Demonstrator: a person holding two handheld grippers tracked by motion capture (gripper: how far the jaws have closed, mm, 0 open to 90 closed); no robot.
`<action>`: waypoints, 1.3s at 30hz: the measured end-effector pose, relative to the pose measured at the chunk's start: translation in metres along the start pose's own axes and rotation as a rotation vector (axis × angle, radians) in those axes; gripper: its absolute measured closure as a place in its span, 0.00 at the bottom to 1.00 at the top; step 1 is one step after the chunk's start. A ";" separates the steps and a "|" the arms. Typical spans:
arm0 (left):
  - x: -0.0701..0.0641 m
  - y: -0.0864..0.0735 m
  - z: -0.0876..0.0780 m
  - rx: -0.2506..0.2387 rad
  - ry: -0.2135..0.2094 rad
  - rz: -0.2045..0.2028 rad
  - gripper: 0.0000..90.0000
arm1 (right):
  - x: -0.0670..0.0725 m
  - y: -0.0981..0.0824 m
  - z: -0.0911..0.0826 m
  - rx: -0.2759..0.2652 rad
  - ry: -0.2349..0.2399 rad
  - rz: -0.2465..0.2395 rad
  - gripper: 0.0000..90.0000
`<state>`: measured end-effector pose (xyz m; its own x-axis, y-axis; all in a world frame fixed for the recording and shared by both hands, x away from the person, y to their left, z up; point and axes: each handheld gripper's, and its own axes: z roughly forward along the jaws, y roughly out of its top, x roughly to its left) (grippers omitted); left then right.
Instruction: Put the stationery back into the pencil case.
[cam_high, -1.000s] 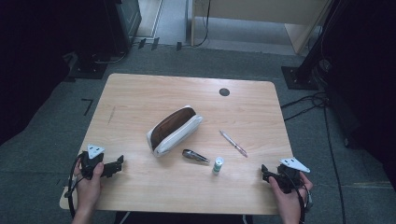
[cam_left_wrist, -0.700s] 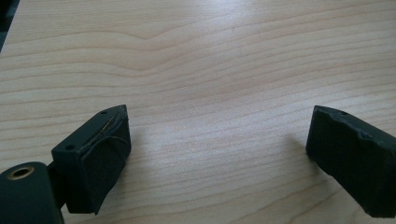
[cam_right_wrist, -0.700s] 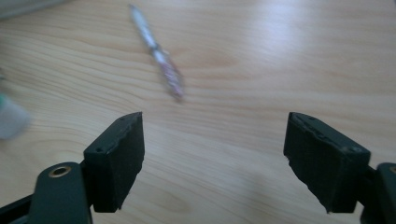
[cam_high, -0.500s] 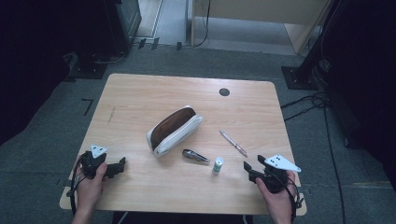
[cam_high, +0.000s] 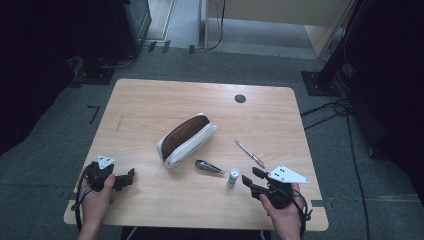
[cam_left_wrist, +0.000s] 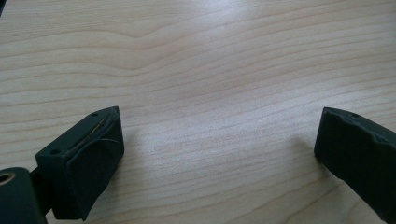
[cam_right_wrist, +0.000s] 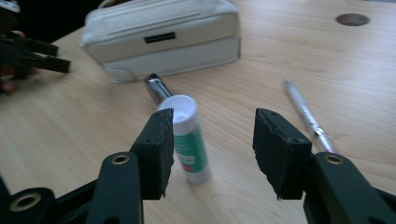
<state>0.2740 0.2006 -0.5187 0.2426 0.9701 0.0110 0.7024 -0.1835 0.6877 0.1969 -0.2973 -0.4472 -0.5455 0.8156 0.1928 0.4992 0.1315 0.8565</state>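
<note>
Right gripper view showed the right gripper (cam_right_wrist: 210, 149), its fingers released and just closing with nothing between them, short of the upright glue stick (cam_right_wrist: 187, 140) on the tabletop (cam_right_wrist: 280, 60). Best centre it before squeezing. Left gripper (cam_high: 131, 177) rested wide apart, empty.

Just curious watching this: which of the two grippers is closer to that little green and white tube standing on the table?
The right gripper, just beside the tube. The left gripper sits across the table, past the clip.
</note>
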 end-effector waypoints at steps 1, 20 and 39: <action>0.000 0.000 0.000 0.000 0.000 0.000 0.02 | 0.002 0.001 0.001 0.001 0.010 -0.002 0.55; 0.000 0.000 0.001 0.008 0.007 -0.008 0.00 | 0.016 -0.003 0.035 0.050 -0.001 -0.038 0.58; 0.000 0.000 0.001 0.008 0.005 -0.007 0.00 | 0.023 -0.007 0.044 0.064 -0.072 -0.117 0.74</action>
<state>0.2746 0.2006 -0.5189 0.2343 0.9721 0.0099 0.7092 -0.1779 0.6822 0.2104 -0.2553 -0.4697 -0.5542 0.8304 0.0568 0.4784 0.2619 0.8382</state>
